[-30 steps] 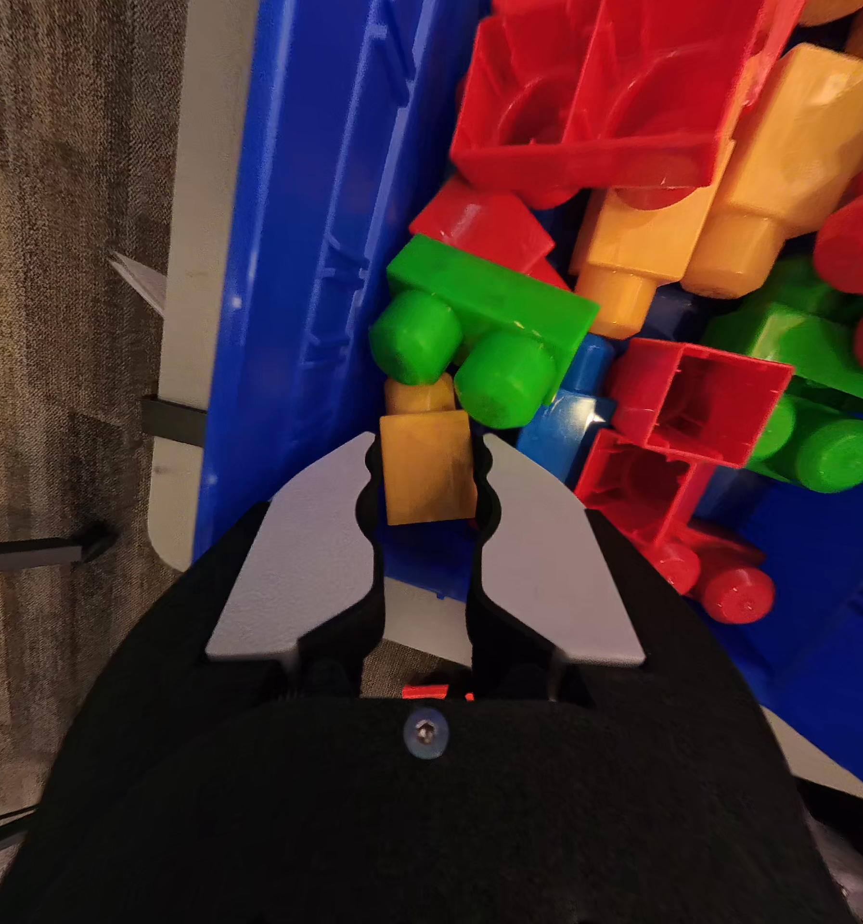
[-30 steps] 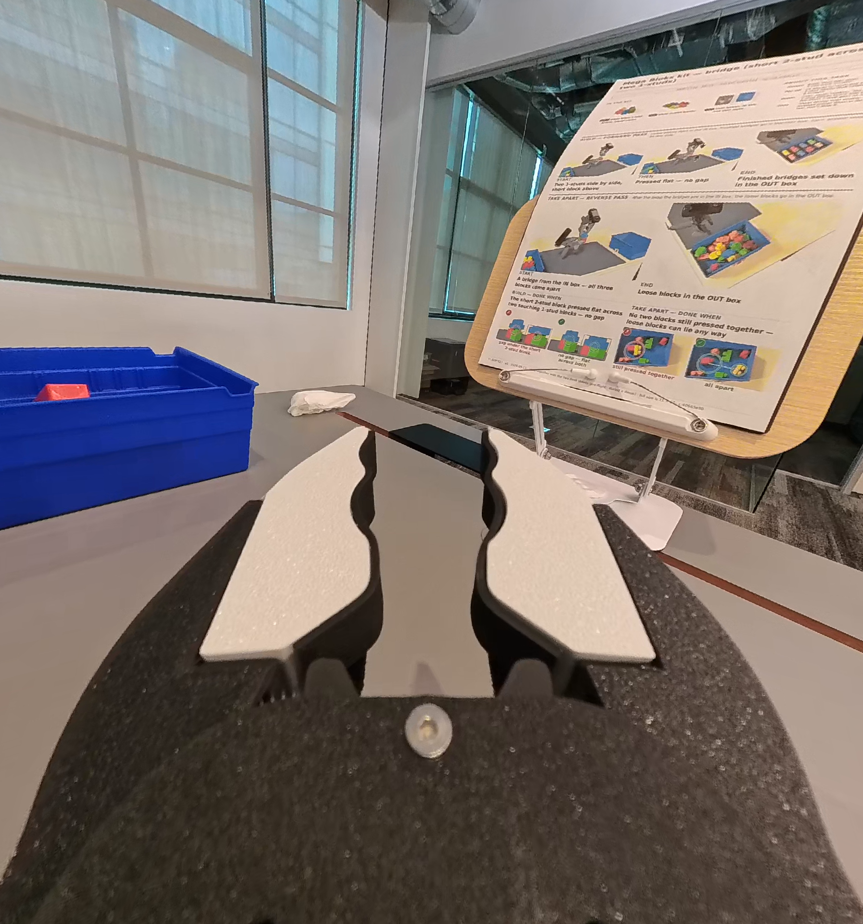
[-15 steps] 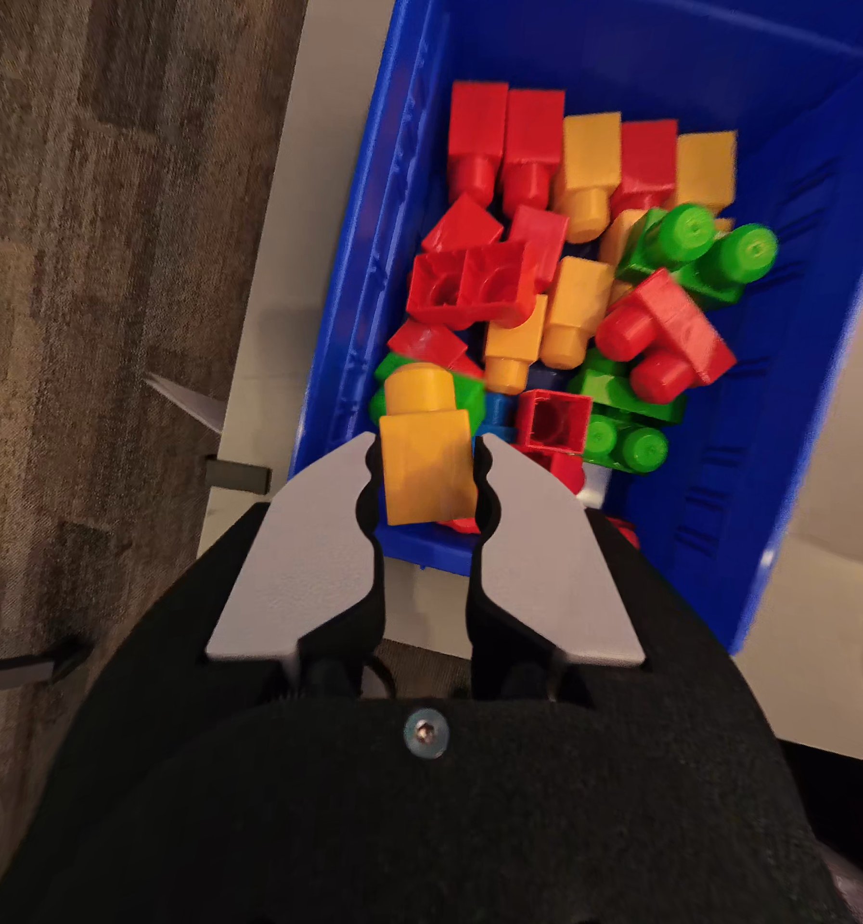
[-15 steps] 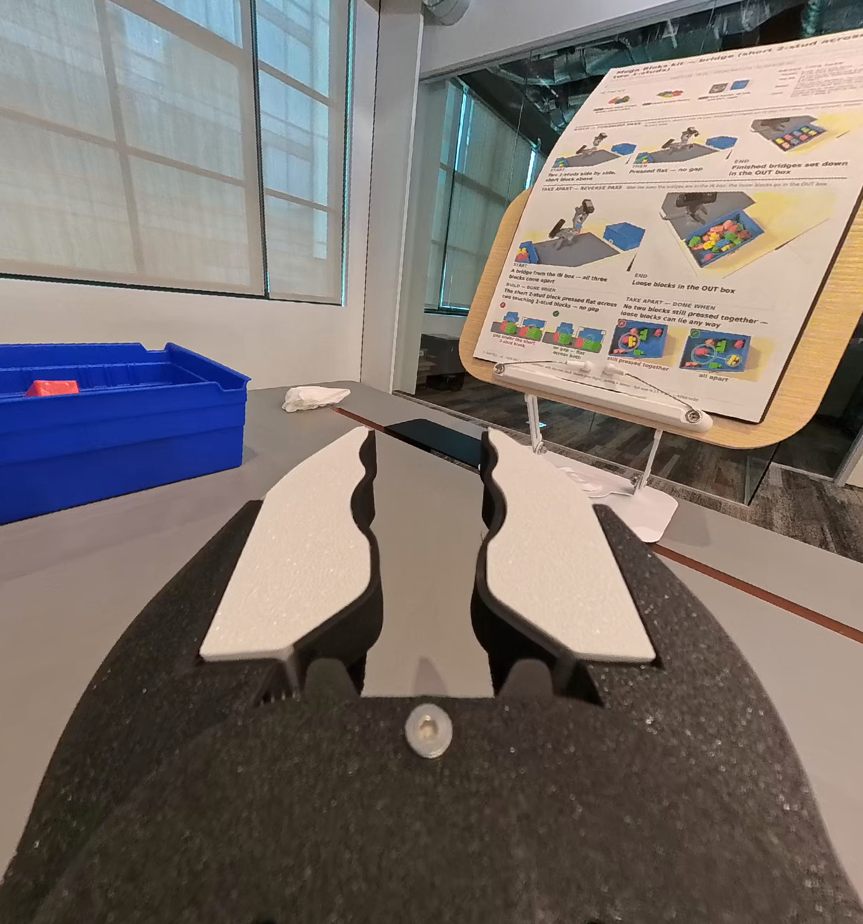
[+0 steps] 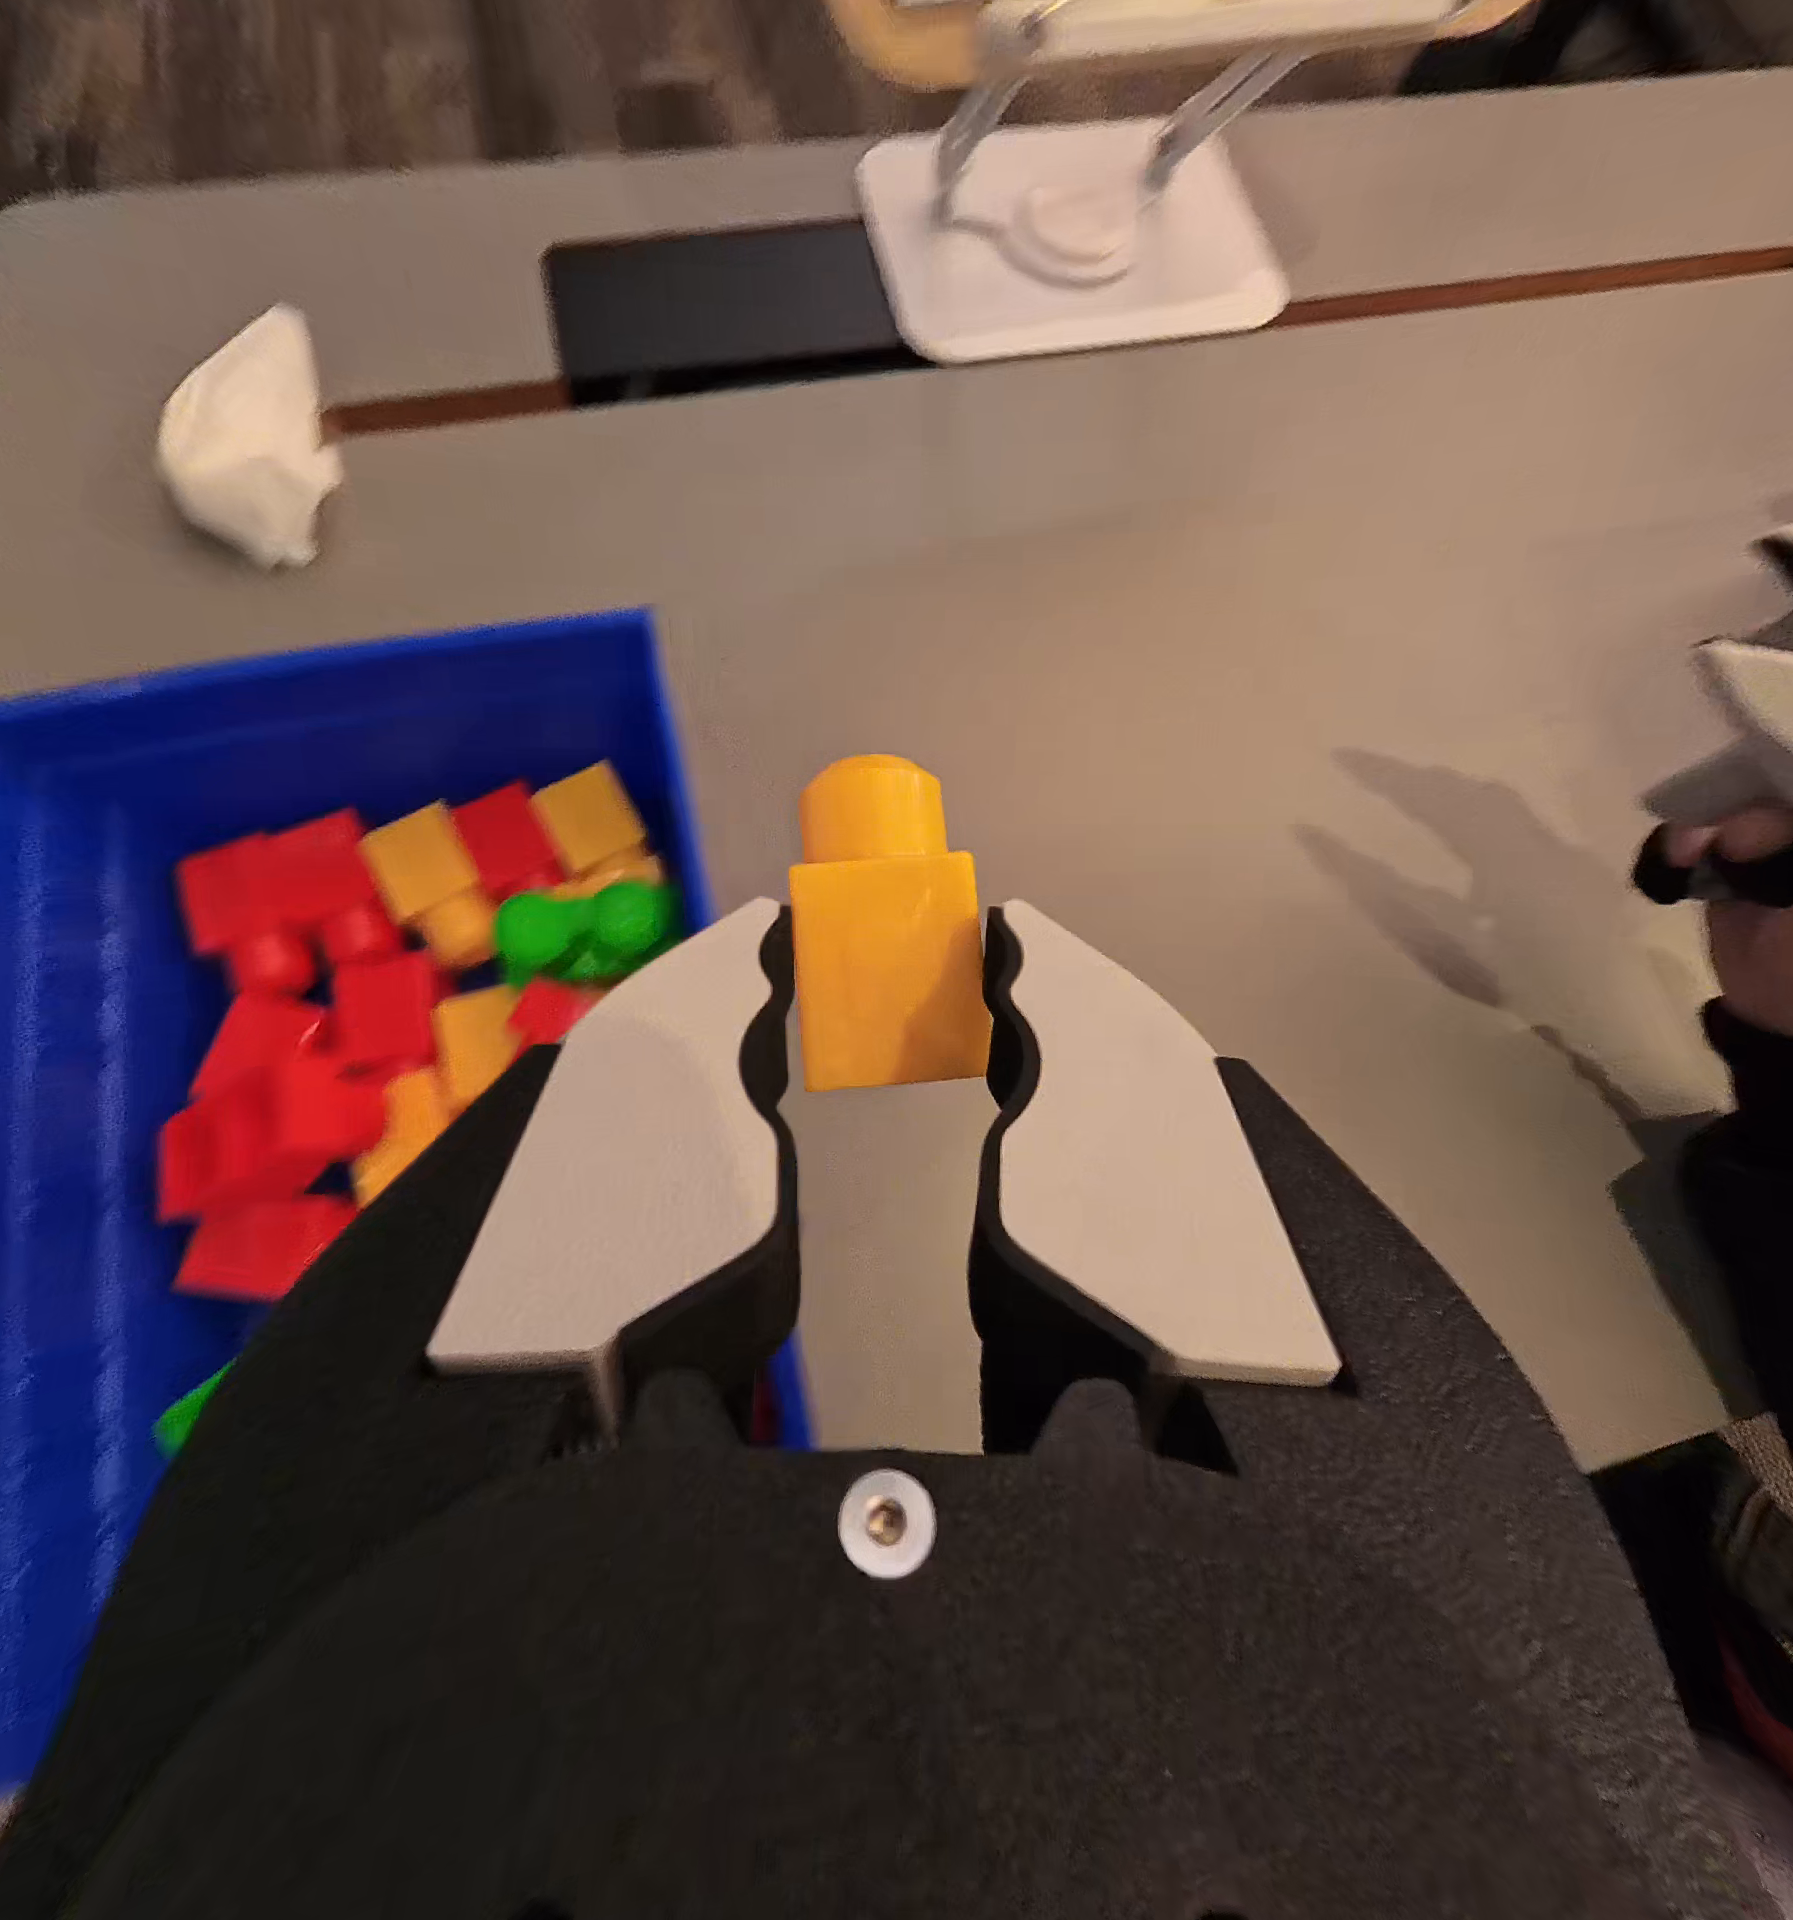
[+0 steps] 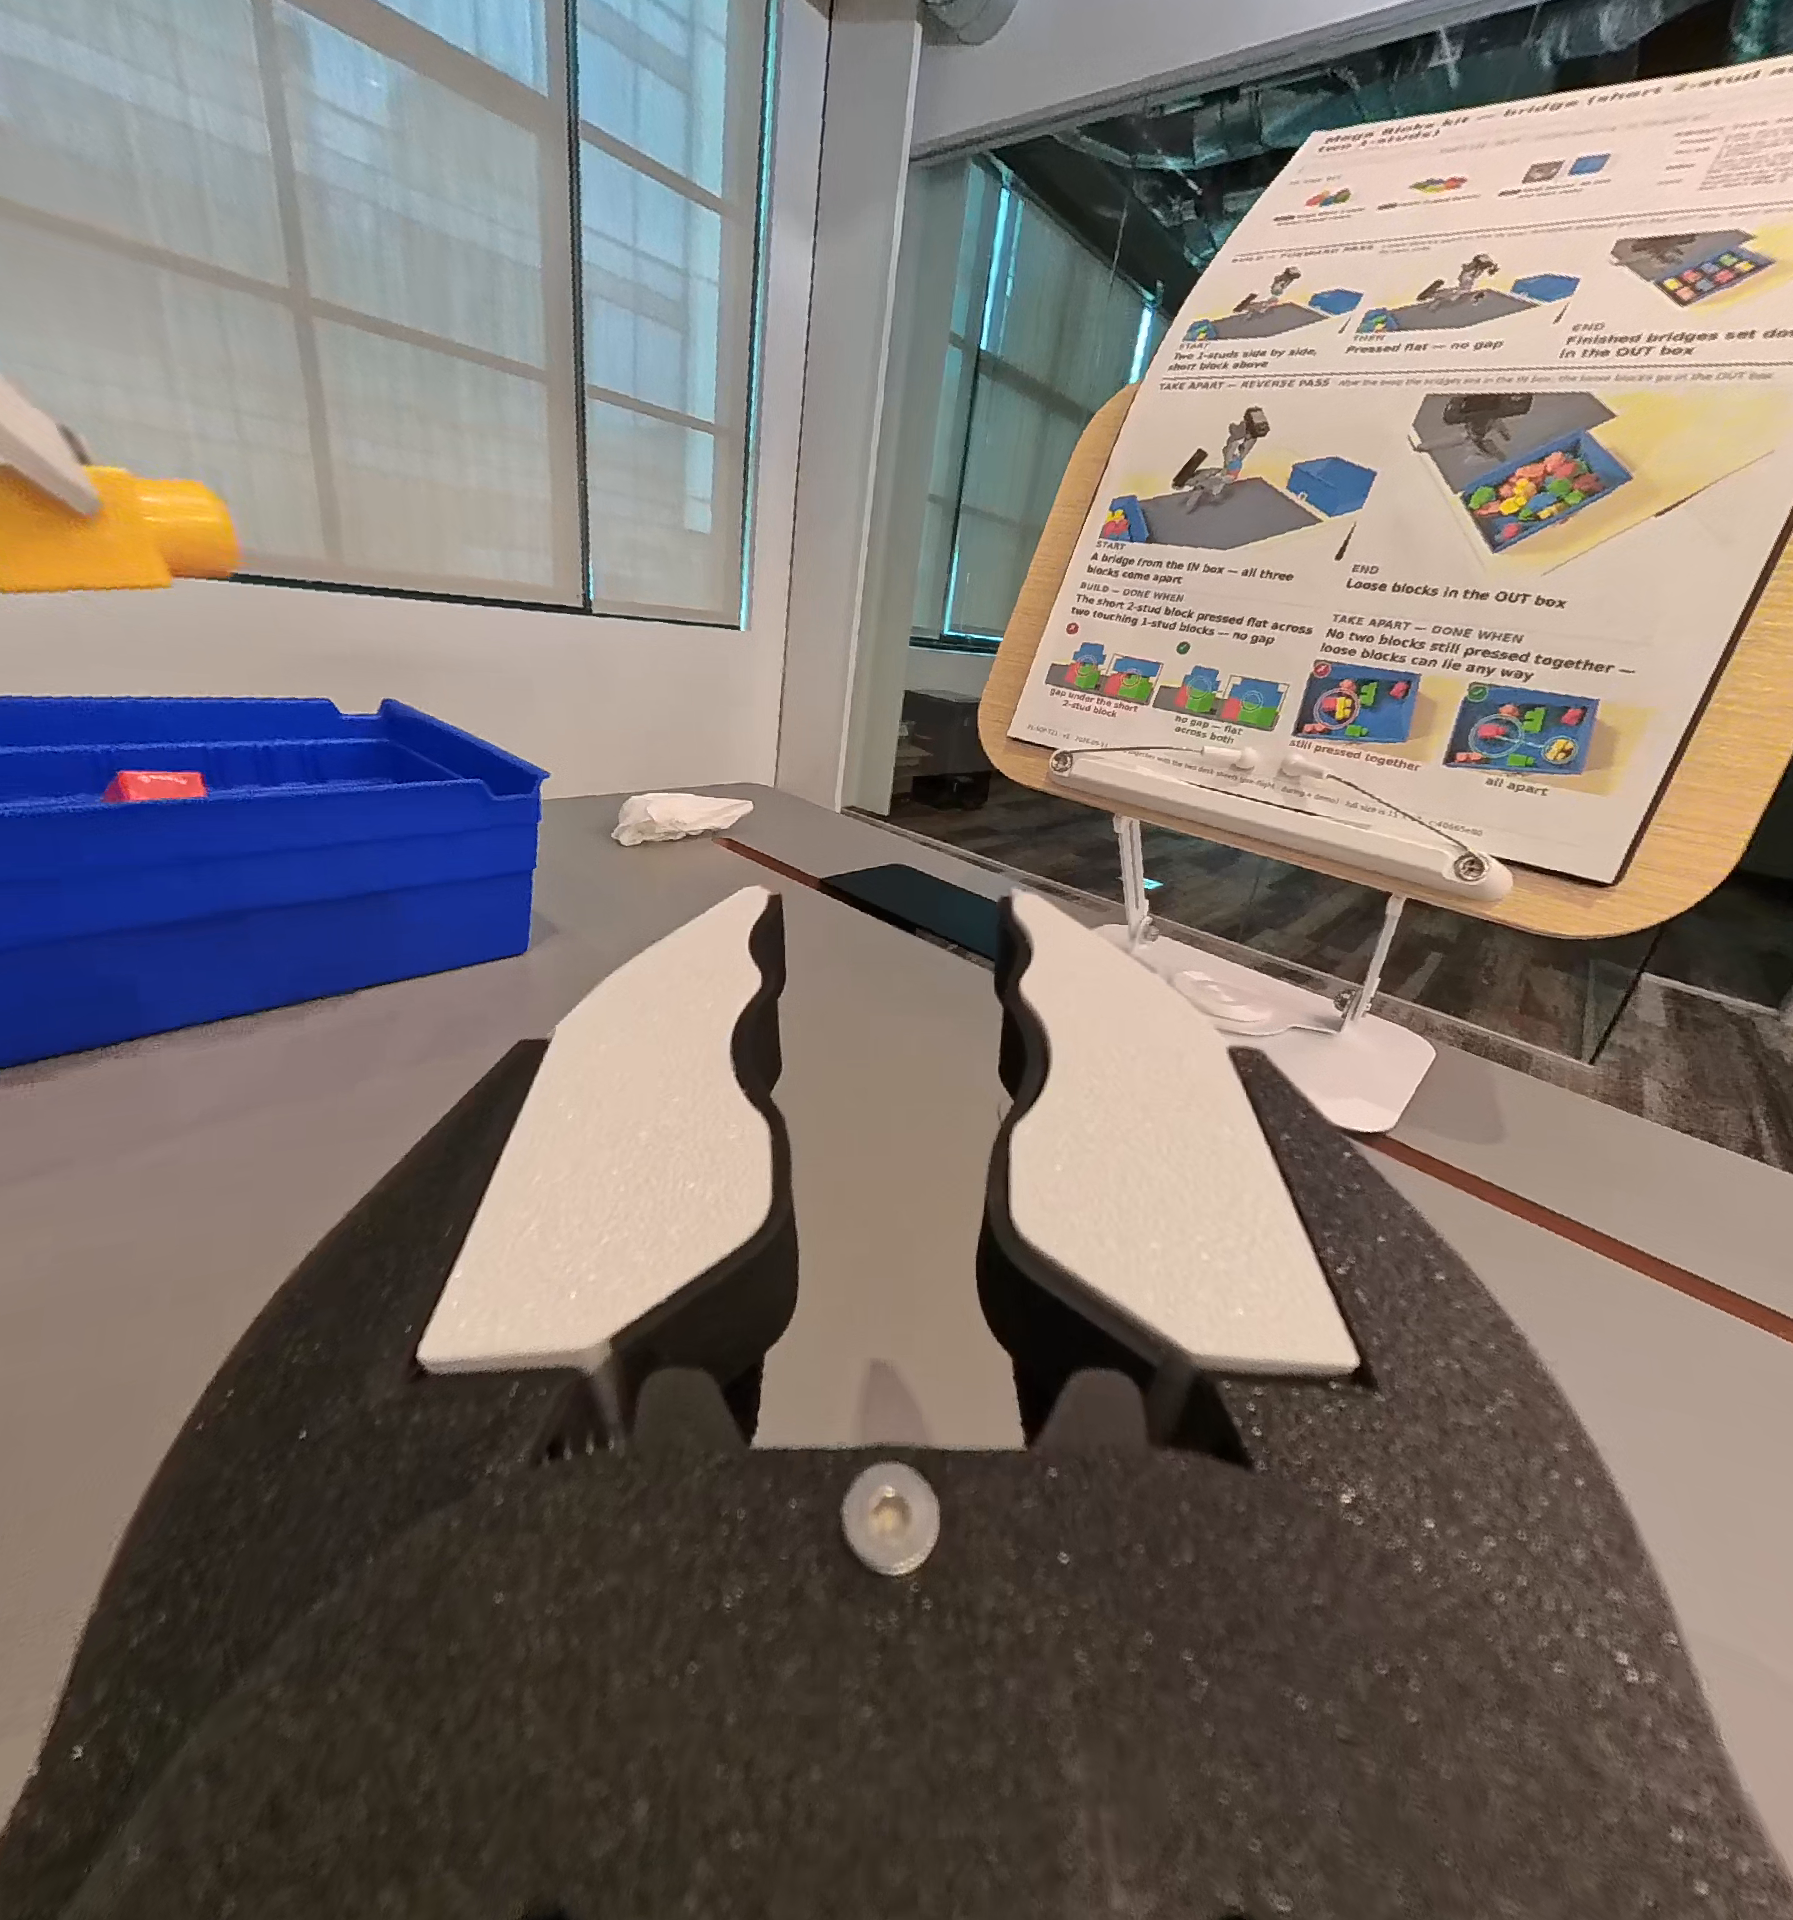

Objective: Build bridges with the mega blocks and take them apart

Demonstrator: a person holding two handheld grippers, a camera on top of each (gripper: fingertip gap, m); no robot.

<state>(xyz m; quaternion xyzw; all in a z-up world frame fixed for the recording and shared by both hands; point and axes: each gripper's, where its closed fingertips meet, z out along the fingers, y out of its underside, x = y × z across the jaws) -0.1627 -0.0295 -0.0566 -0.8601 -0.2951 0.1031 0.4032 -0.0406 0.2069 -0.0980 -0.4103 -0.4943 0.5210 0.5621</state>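
My left gripper point(image 5: 884, 920) is shut on a yellow one-stud block point(image 5: 887, 961) and holds it in the air over the grey table point(image 5: 1079, 644), just right of the blue bin point(image 5: 30, 935). The bin holds several red, yellow and green blocks point(image 5: 352, 987). The held block also shows at the far left of the right wrist view point(image 6: 92, 530). My right gripper point(image 6: 887, 914) is open and empty, low over the table. It shows at the right edge of the left wrist view point(image 5: 1785, 727), held by a hand.
The blue bin point(image 6: 248, 883) stands left of my right gripper, a red block point(image 6: 156, 785) showing inside. An instruction board on a white stand point(image 6: 1318, 1029) stands at the back right. A crumpled white tissue point(image 5: 248, 447) and a black flat object point(image 5: 715, 301) lie at the back.
My left gripper has lifted the yellow block out of the bin and swung right, out over the table. The right gripper has barely moved.
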